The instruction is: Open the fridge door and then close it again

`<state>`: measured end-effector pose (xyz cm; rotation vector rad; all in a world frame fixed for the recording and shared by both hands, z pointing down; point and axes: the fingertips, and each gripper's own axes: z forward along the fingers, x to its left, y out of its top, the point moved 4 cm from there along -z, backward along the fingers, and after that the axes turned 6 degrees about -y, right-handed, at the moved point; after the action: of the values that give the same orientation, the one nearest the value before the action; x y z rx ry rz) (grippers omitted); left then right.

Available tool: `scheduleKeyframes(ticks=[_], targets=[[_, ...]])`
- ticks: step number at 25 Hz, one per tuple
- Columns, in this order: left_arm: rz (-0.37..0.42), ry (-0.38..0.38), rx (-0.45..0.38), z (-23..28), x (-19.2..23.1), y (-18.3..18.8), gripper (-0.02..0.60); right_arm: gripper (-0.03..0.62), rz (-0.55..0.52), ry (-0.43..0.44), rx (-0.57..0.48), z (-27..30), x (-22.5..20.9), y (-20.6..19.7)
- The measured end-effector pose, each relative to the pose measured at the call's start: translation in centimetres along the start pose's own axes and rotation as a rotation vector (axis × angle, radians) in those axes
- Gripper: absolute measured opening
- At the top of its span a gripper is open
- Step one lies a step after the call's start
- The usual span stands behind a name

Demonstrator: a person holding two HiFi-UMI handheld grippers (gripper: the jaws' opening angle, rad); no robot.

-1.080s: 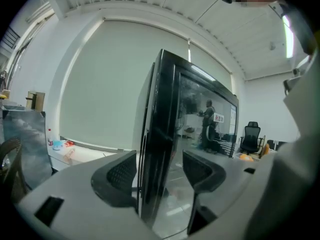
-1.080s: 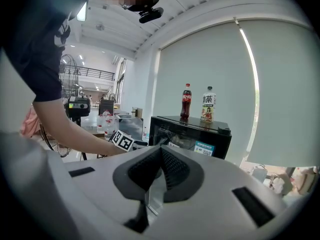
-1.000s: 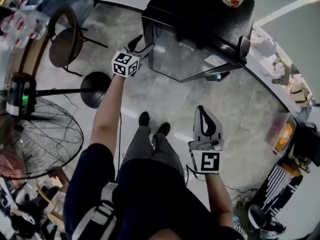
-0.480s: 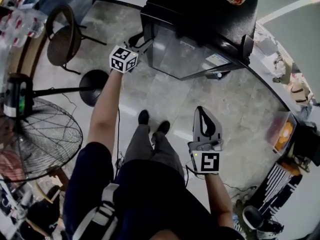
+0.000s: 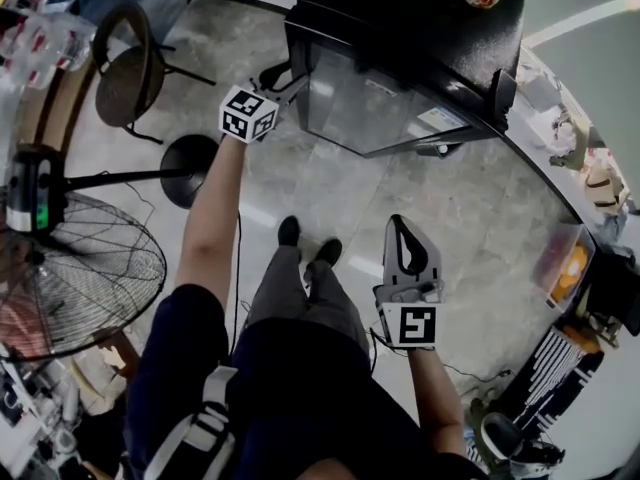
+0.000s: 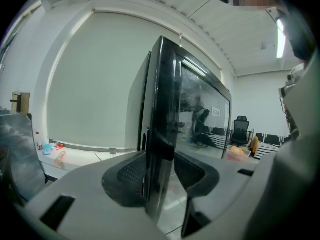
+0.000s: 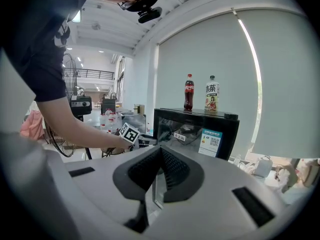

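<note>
my left tongs [image 6: 160,180] have just been closing and now they clamp the side edge of the fridge door [image 6: 165,109], which stands between their pads. the door sits against the black fridge [image 5: 400,18] in front of me. my right tongs [image 7: 159,160] are clenched with nothing inside, low and well apart from the fridge.

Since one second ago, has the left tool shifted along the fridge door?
No. Judged against the fridge door, the left tool stays at the same spot on its edge; only its jaws have just been closing, with that edge between them.
</note>
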<state>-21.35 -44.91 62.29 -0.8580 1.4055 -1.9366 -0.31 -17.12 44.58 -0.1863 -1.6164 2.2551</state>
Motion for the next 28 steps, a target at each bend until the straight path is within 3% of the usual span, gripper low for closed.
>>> scheduleKeyframes(ticks=[19, 28], targets=[[0.009, 0.08, 0.004, -0.7, -1.0, -0.2, 0.186, 0.018, 0.027, 0.0, 0.006, -0.5, -0.4, -1.1], [0.011, 0.147, -0.03, -5.0, -5.1, -1.8, 0.17, 0.018, 0.014, 0.028, -0.004, -1.1, 0.2, -1.2]])
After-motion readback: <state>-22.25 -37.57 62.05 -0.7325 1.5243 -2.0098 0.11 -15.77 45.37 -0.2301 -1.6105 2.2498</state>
